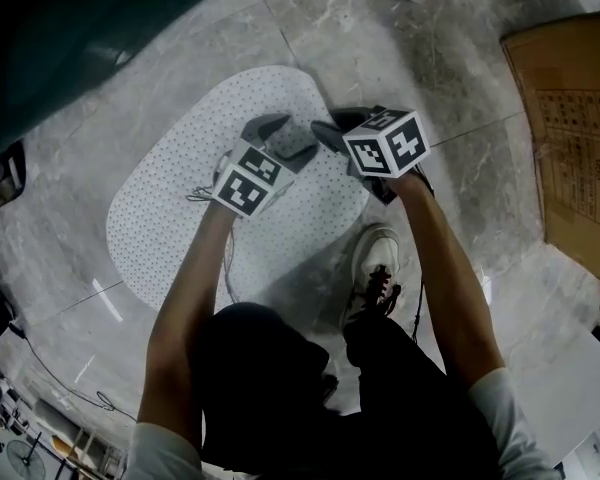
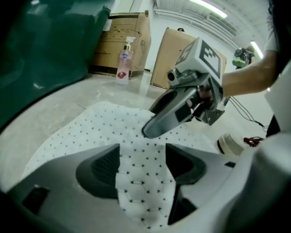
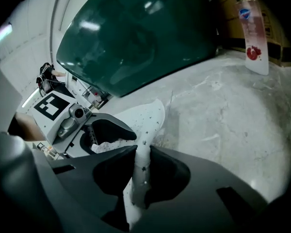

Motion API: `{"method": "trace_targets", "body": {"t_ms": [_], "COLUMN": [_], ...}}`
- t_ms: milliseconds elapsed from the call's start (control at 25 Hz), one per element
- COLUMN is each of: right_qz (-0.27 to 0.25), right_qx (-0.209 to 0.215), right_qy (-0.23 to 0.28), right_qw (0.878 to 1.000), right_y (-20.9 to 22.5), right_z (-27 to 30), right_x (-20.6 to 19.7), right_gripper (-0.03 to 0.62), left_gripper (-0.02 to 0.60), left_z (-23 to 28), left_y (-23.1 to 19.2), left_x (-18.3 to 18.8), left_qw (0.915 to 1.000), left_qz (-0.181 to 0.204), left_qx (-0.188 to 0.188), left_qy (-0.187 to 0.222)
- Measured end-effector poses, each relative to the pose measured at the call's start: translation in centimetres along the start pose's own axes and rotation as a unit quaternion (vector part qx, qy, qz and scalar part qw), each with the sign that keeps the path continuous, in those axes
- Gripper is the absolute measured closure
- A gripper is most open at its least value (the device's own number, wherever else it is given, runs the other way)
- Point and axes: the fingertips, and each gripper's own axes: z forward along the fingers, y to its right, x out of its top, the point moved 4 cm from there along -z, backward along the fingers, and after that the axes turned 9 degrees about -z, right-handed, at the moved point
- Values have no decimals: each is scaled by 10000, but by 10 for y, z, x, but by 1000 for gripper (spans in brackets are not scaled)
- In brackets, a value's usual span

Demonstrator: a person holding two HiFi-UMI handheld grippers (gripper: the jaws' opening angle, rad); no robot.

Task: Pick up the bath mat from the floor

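A white oval bath mat (image 1: 170, 218) with small dark dots lies on the grey marble floor. Both grippers meet over its far right part. My left gripper (image 1: 283, 136) is shut on a raised fold of the mat; in the left gripper view the dotted fold (image 2: 143, 178) fills the gap between the jaws of the left gripper (image 2: 141, 165). My right gripper (image 1: 325, 134) is shut on a thin pinched ridge of the mat (image 3: 144, 130), which stands up between the jaws of the right gripper (image 3: 141, 173). The two grippers sit close together, tips almost touching.
A large dark green body (image 1: 70, 38) looms at the upper left, close to the mat. Flattened cardboard (image 1: 570, 118) lies at the right. A pump bottle (image 2: 124, 62) stands on the floor beyond the mat. The person's shoe (image 1: 375, 258) rests beside the mat's near edge.
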Motion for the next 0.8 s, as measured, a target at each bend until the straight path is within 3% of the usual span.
{"method": "trace_targets", "body": {"t_ms": [120,280,360,560,800], "right_qz": [40,369,376,48,-551], "right_qx": [-12,100,57,-215,-796], "right_qy": [-10,140,250,548,782], "right_qw": [10000,9992,9990,9983,9922], "right_y": [-4,-9,-16,-30,-50], "right_z": [0,-16,-24,-53,-105], "right_x": [3,16,25,61,109], "right_gripper": [539,542,542,542,545], "left_gripper": [304,304,304,304,304], "left_z": [-3,-21,-35,-90,-164], "left_y": [7,7,8,9,-14], "left_x": [-4,3,11,32,54], "left_qw": [9999,9972,9964,9934,9789], "left_qz": [42,-576,-566,-387,-558], "left_qx": [-85,-132,-60,301,1000], "left_qy": [-73,462,629,1041,1692]}}
